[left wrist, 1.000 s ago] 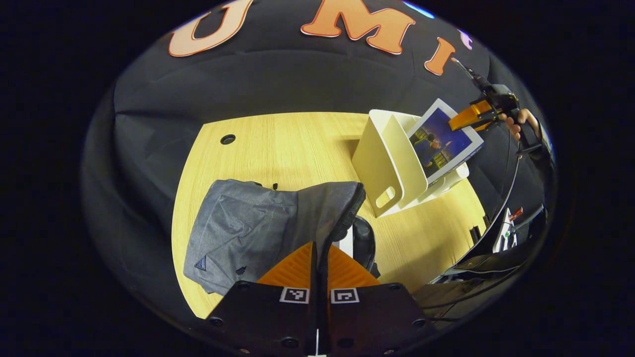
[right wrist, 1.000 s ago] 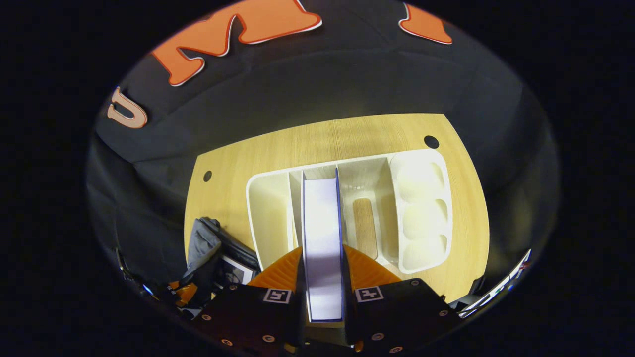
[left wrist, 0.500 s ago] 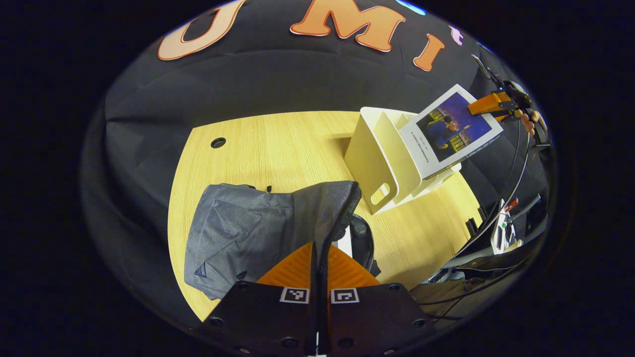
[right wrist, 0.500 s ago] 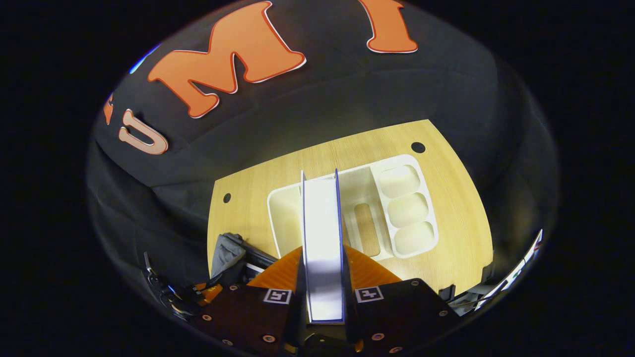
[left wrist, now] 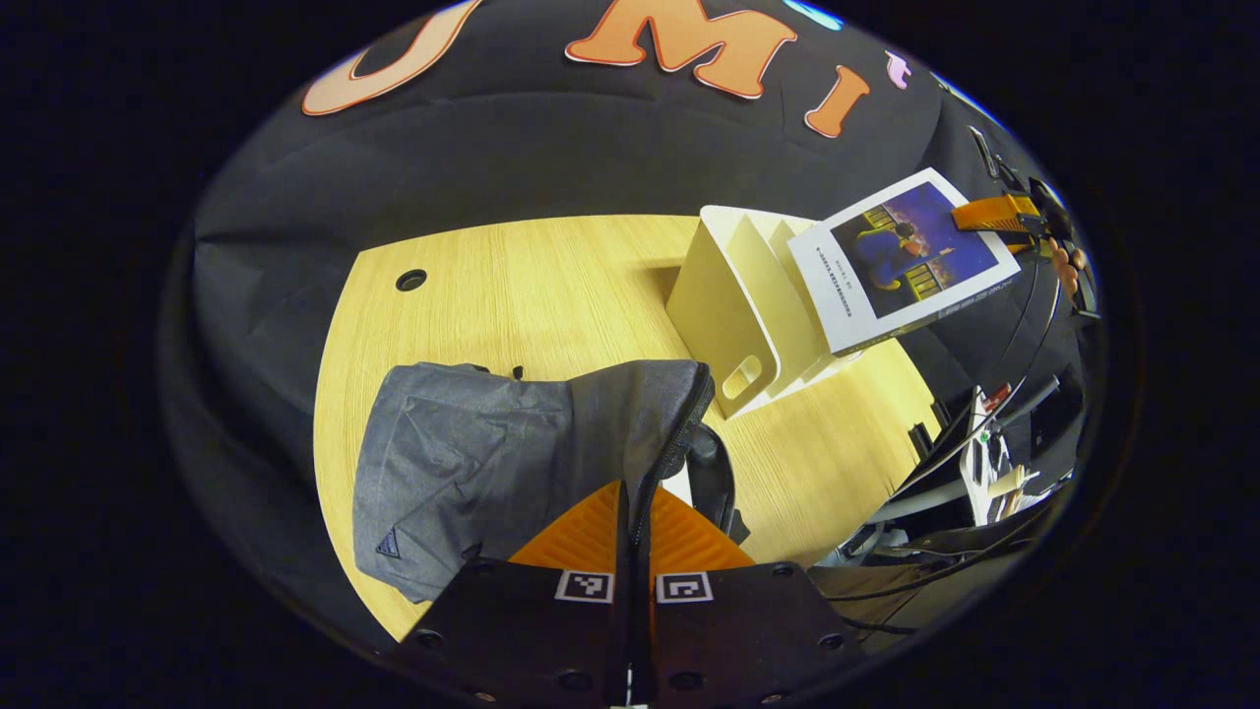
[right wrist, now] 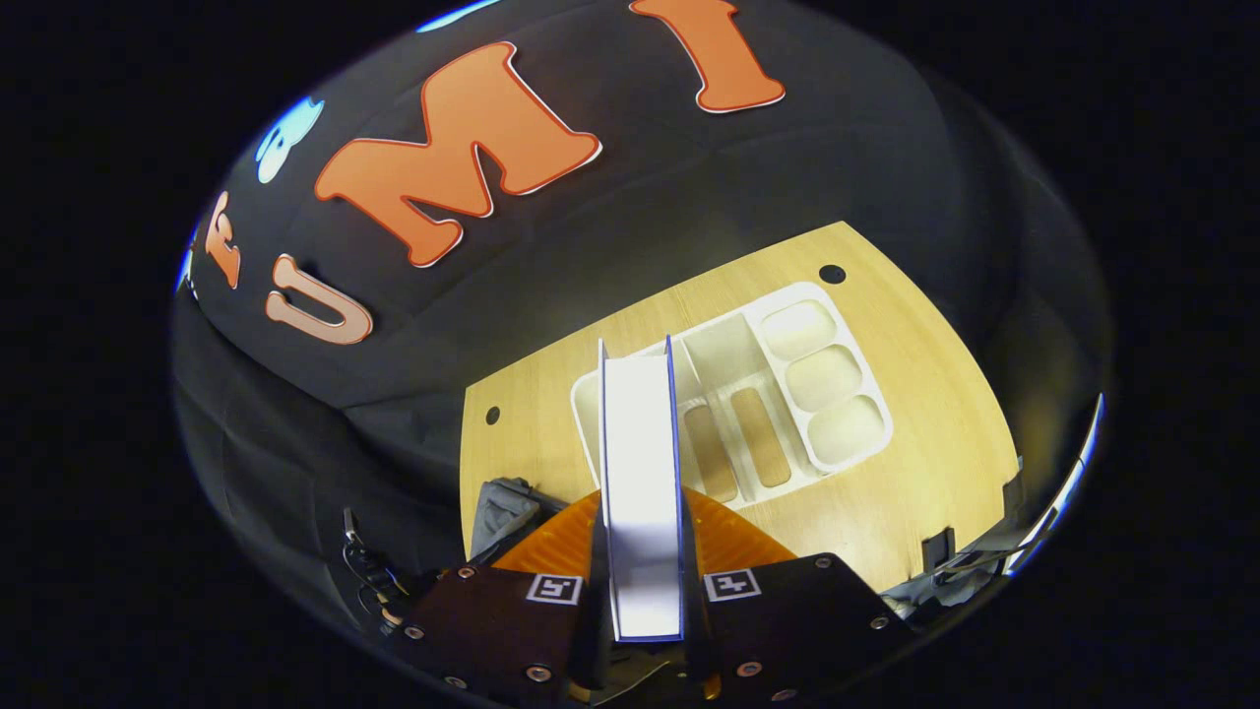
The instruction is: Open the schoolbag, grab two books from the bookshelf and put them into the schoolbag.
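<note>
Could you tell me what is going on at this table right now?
A person is packing a schoolbag. The left gripper pinches the bag's zippered edge, holding it open. The right gripper grips a book, raised above the white bookshelf on the wooden table, not yet in the bag.

I can't read any text from here. The book [left wrist: 901, 261] ahead and right of my left fingers carries a line of print on its cover, too small to make out.
</note>
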`<state>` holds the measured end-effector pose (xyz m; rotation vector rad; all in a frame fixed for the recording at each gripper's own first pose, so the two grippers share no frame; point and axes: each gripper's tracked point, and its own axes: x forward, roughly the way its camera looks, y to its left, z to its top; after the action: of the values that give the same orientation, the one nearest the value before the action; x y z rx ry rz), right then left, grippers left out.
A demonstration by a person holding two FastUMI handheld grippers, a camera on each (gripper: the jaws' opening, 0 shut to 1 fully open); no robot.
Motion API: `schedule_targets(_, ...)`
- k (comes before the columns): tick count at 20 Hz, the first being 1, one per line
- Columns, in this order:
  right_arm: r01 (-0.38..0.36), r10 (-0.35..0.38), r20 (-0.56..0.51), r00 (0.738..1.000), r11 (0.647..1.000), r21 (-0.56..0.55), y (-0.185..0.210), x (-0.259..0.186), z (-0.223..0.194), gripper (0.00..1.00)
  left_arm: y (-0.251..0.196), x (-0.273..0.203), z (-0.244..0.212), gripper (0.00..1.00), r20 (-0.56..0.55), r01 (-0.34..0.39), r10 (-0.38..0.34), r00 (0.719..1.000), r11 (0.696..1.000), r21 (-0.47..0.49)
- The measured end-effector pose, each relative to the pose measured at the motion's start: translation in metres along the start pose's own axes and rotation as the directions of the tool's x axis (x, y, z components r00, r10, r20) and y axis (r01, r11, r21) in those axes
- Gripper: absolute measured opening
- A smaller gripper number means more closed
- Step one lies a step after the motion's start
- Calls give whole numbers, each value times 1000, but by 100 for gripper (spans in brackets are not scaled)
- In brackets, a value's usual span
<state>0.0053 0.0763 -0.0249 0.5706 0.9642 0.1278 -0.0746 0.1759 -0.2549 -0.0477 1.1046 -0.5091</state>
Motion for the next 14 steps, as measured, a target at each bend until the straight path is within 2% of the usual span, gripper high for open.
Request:
schedule_targets(4,-86,86,-3,996,993,83,15,4,-21,31,4,-4,2,2,7,9,-9,1000,1000,9)
schedule_targets(14,-200,205,-16,979,967,157,51,20,-90,30,29,-25,13,2,38,14,-15,999,1000,21)
